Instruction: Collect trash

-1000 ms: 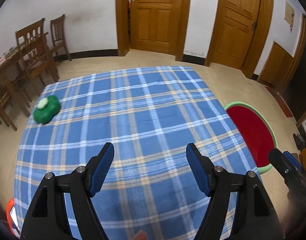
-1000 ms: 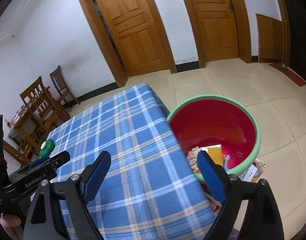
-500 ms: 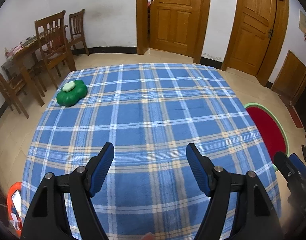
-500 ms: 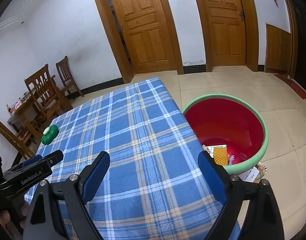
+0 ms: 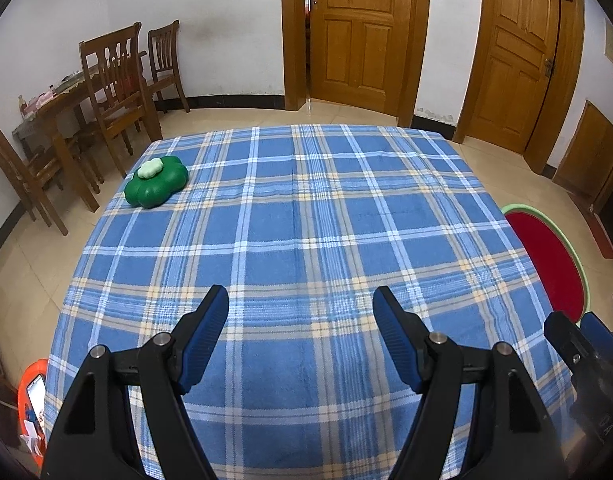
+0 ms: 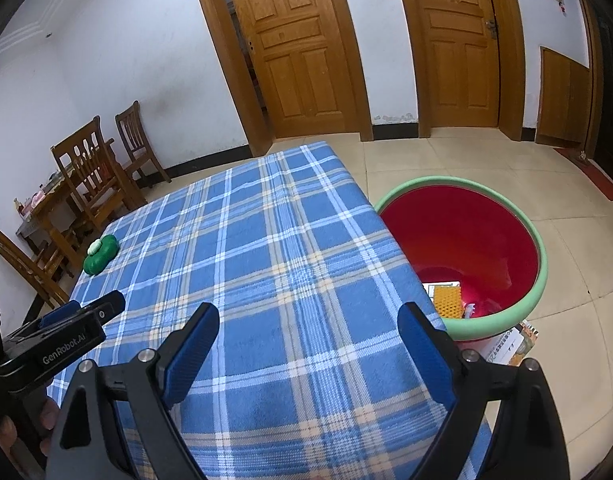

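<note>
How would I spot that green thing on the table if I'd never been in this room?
Find the blue plaid table mid-room. Go to its far corner nearest the wooden chairs. There sits a dark green clover-shaped object with a pale knob on top, the only item on the cloth.

Bright, even indoor light; sharp focus — fisheye bending, dark corners.

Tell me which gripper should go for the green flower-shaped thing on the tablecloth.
Left, probably. The green flower-shaped thing sits at the cloth's far left corner, and the left gripper is on that side with open, empty jaws. The right gripper hangs nearer the red bin.
</note>
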